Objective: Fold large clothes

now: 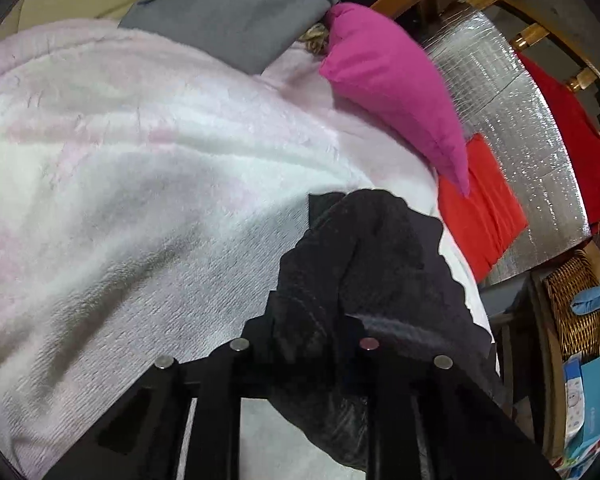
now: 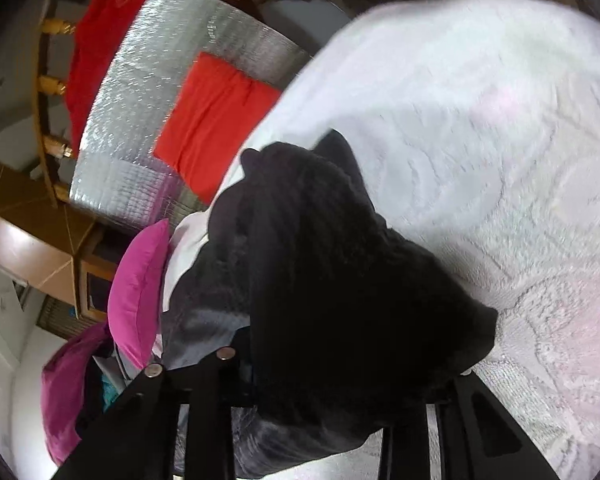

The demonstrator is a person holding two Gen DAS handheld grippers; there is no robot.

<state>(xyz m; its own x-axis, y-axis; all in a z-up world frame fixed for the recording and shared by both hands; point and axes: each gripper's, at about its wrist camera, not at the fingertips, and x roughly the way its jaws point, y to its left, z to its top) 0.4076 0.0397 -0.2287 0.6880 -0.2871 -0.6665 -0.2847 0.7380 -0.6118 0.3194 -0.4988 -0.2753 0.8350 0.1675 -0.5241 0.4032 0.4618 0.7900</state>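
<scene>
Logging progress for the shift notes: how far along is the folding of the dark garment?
Done: a folded orange-red cloth already lies on the silver mat. In hand: both the left hand-held gripper and the right hand-held gripper pinch the black garment, bunched above the white blanket. Left: spreading and folding it; no neat fold shows yet.

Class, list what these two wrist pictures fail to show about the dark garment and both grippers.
- Left wrist view: black knit garment drapes over the left gripper, hiding its fingertips.
- Right wrist view: the garment buries the right gripper; grip unclear.
- Both views: garment's type and full outline are bunched and cut off by the bottom edge.
</scene>
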